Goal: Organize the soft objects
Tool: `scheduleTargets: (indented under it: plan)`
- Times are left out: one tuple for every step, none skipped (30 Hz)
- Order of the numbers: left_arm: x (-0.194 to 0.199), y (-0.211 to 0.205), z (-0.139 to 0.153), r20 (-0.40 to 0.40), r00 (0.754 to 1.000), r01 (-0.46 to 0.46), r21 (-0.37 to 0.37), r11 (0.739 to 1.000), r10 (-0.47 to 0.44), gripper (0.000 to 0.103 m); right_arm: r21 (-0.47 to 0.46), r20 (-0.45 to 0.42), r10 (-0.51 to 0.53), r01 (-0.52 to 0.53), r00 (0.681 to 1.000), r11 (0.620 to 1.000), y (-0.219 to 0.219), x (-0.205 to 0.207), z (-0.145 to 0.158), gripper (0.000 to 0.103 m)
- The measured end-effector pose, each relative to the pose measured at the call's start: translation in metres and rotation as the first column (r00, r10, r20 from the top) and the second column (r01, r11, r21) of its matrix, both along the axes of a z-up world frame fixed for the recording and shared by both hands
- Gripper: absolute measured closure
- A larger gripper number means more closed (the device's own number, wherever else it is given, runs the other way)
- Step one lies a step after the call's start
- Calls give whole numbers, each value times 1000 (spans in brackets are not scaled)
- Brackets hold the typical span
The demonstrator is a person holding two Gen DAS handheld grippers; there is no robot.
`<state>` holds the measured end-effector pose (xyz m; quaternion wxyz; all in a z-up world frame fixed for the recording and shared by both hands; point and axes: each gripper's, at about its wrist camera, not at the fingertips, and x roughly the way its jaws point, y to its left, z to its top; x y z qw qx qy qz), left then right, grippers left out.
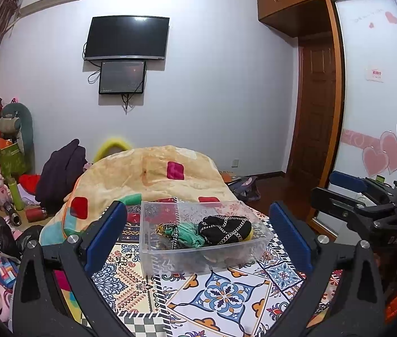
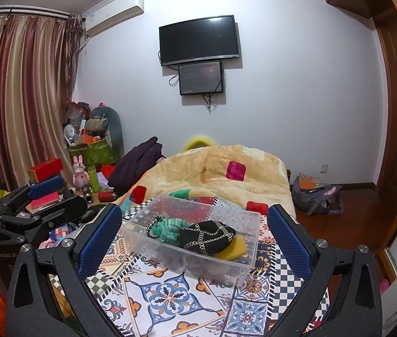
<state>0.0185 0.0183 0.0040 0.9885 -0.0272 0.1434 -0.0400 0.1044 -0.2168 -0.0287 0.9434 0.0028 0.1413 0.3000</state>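
Bed with patterned tile-print cover (image 1: 220, 295) fills the lower field of both wrist views. A bunched beige blanket (image 1: 153, 174) with red patches lies heaped at 12 o'clock beyond the work area.

Clear plastic bin (image 1: 153, 255) sits on the cover, dead centre between both sets of fingers, slightly skewed in the right wrist view. Inside: a black fabric piece with chain-link print (image 1: 225, 229) on top toward 3 o'clock, a green knitted item (image 1: 188, 233) bunched beside it toward 9 o'clock and touching it, a yellow soft item (image 2: 233, 248) half buried under the black one. Paler things lie at the bin's bottom, too murky through the plastic to name.

Left gripper (image 1: 198, 236): jaws spread wide, nothing between the blue pads, held back from the bin. Right gripper (image 2: 195, 236): the same, jaws wide apart and empty, also short of the bin. Each gripper shows at the other's view edge, side by side, well apart.

Judgement: no loose soft item is seen on the cover near the bin, so the filling step looks done or nearly so; both tools hang idle in front.

Next move likely calls for either finding another soft item outside these views, or pressing the heaped pile down level. The black piece rides high and may slide off if nudged.
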Motion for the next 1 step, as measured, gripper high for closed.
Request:
scheduleTargets:
  plan:
    - [0,0,0,-1,1000,0,0,1000,0,1,1,-2,1,-1,1000,1000,0,0,0,0]
